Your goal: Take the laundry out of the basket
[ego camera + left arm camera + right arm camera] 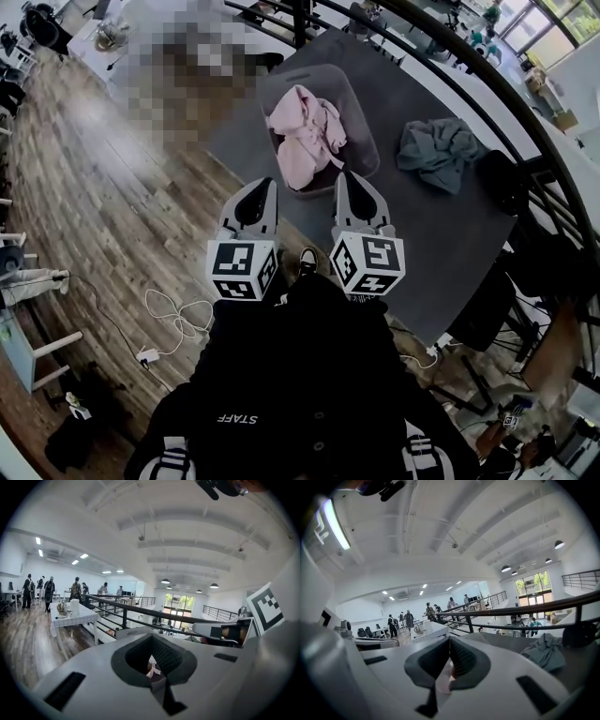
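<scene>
The pink laundry heaps over the floor of the basket, so I can't tell what lies beneath it or how many pieces there are. In the left gripper view the body of the left hand-held gripper blocks everything from 3 through 6 to 9 o'clock. Only a pink sliver shows past its closed jaws. The right hand-held gripper blocks its own view likewise and cuts off the grey garment at 4 o'clock. From the head view I can't see the hands holding them. The distant people are too small to make out.
</scene>
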Demonstrator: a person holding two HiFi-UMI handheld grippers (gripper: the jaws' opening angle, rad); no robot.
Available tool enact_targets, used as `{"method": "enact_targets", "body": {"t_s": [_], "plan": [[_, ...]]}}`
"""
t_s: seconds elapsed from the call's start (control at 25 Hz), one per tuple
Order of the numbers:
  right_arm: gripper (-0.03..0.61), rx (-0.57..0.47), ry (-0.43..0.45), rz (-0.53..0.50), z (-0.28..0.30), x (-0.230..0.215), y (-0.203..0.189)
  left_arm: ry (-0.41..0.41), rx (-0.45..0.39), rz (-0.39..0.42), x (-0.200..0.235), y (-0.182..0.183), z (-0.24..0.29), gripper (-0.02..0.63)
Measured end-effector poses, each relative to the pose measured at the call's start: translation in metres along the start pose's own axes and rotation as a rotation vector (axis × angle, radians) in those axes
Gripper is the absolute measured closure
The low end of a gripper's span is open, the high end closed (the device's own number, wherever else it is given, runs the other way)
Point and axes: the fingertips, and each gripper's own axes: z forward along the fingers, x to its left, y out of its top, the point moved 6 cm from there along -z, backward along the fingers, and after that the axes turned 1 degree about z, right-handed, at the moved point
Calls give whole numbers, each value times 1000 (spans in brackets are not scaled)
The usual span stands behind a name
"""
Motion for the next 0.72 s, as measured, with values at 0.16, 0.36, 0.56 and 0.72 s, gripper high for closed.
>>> {"method": "enact_targets", "body": {"t_s": [0.16, 0.36, 0.56, 0.72], "plan": [[563, 45, 2, -13, 18, 4, -10, -1, 21, -22, 13, -7, 10, 612], [563, 77, -46, -21, 37, 9, -15, -24, 56, -61, 32, -17, 30, 612], [563, 91, -79, -21, 58, 13, -15, -47, 75, -74, 49, -17, 47, 612], [563, 99, -85, -28, 73, 22, -15, -53, 101, -86, 64, -21, 58, 612]]}}
